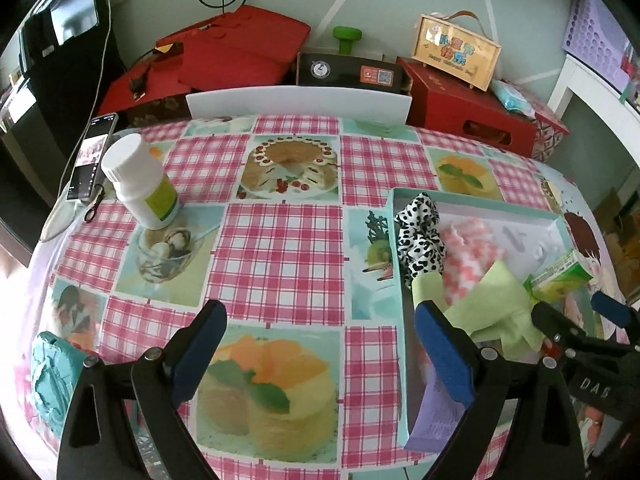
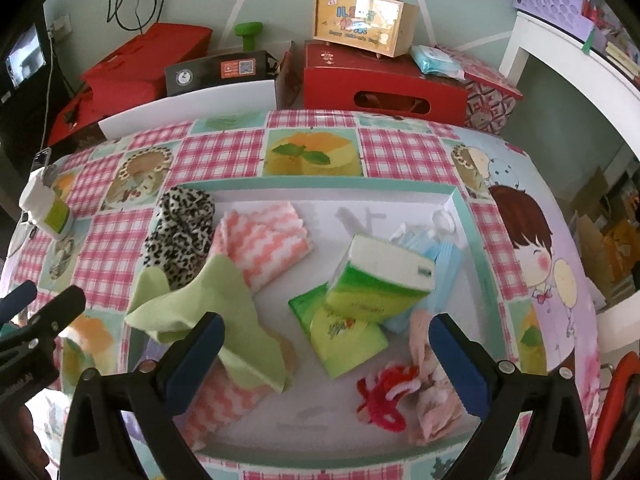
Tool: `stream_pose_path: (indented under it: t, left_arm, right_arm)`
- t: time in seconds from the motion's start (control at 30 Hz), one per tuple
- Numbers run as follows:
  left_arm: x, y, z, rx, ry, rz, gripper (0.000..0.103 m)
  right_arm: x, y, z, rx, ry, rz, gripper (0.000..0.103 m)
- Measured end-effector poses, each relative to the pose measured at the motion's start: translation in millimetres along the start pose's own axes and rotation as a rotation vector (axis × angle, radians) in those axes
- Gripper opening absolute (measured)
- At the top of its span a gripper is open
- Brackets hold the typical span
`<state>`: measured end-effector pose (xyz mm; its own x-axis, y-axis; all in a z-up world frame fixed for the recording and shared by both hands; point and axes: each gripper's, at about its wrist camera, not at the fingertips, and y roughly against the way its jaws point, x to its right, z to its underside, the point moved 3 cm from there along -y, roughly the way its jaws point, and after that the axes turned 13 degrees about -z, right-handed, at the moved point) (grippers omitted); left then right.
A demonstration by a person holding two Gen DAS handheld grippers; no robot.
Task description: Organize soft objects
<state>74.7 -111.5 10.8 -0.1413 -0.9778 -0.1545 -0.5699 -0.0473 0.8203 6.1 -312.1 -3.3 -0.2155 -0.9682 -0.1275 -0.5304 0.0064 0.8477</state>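
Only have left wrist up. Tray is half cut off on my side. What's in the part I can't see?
Observer: Right wrist shows two green tissue packs, one leaning on the other, mid-tray.
Operator: Anything behind them?
Observer: A pale blue face mask against the far right wall.
Operator: Near edge?
Observer: A red and white yarn bundle beside a pale pink cloth, between the open fingers of the right gripper.
Operator: Green cloth in a grip?
Observer: No. The green cloth lies loose over the pink zigzag cloth, and the left gripper is open over bare tablecloth.
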Motion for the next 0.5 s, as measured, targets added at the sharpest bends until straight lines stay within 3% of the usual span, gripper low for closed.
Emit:
stream_pose_path:
  t: [0.17, 0.37, 0.5]
  left_arm:
    - [-1.0, 4.9, 7.3, -0.002, -0.001, -0.021, 0.095]
    - [-6.8, 10.4, 18.1, 0.001, 0.005, -0.107, 0.095]
    - [-14.4, 14.7, 32.5, -0.007, 0.013, -0.101, 0.095]
  right_arm:
    - [-5.3, 2.2, 11.1, -0.011, 0.006, 0.002, 0.103]
    - [-14.6, 10.4, 23.3, -0.003, 0.019, -0.011, 0.103]
    - [-21.3, 15.1, 34.0, -0.004, 0.034, -0.018, 0.103]
